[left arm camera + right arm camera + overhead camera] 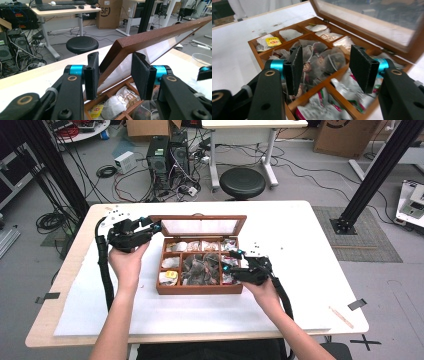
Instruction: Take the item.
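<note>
A wooden tea box [200, 289] stands mid-table with its glass-paned lid [200, 218] raised at the back. My left gripper [156, 226] is shut on the lid's left corner; in the left gripper view the lid frame [155, 37] runs between the pads of my left gripper [115, 75]. My right gripper [231, 261] hovers open over the box's right side. Its view has my right gripper [325, 67] open just above dark pyramid tea bags [329, 58] in the large middle compartment, pads touching nothing. A yellow-labelled sachet [273, 41] lies in a left compartment.
Other compartments hold white and foil sachets [322, 107]. The box sits on a white sheet [300, 245] covering the table. A thin wooden stick [342, 316] lies near the table's right front corner. A black stool [242, 182] and computer towers [160, 157] stand behind.
</note>
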### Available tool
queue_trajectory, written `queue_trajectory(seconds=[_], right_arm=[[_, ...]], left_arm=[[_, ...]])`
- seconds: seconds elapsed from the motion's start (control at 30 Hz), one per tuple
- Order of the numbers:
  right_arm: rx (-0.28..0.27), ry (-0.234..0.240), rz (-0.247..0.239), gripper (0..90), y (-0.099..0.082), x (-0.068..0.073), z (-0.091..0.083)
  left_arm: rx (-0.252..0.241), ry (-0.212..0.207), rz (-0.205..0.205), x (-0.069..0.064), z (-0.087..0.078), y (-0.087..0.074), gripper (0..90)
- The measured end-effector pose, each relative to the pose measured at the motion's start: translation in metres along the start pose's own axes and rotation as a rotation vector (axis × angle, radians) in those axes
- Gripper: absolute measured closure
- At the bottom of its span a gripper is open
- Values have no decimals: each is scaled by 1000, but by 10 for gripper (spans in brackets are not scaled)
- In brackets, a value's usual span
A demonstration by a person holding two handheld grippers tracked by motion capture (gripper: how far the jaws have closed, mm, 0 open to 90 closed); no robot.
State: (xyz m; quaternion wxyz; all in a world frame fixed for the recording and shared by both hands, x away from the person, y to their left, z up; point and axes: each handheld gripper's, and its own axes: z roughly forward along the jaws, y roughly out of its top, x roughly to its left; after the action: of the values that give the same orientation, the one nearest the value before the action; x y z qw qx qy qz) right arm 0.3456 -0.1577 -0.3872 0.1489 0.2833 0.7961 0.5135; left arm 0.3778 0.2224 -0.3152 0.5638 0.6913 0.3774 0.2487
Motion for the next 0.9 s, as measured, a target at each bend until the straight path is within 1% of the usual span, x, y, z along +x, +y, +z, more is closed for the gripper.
queue_trajectory(seconds=[0.17,0.27,0.3,0.5,0.63,0.73,0.9], right_arm=[[43,37,15,511,5,5,17],[72,49,25,530,9,7,26],[82,56,22,534,11,7,30],[139,65,23,563,16,12,45],[190,65,33,567,17,15,55],[221,65,30,577,19,17,62],[264,64,32,619,23,21,70]], left_arm=[[-2,0,-1,0,0,0,584],[-2,0,-1,0,0,0,583],[0,-1,1,0,0,0,583],[-3,-1,0,0,0,0,584],[-4,0,1,0,0,0,584],[-4,-2,-1,0,0,0,584],[-3,-2,0,0,0,0,584]])
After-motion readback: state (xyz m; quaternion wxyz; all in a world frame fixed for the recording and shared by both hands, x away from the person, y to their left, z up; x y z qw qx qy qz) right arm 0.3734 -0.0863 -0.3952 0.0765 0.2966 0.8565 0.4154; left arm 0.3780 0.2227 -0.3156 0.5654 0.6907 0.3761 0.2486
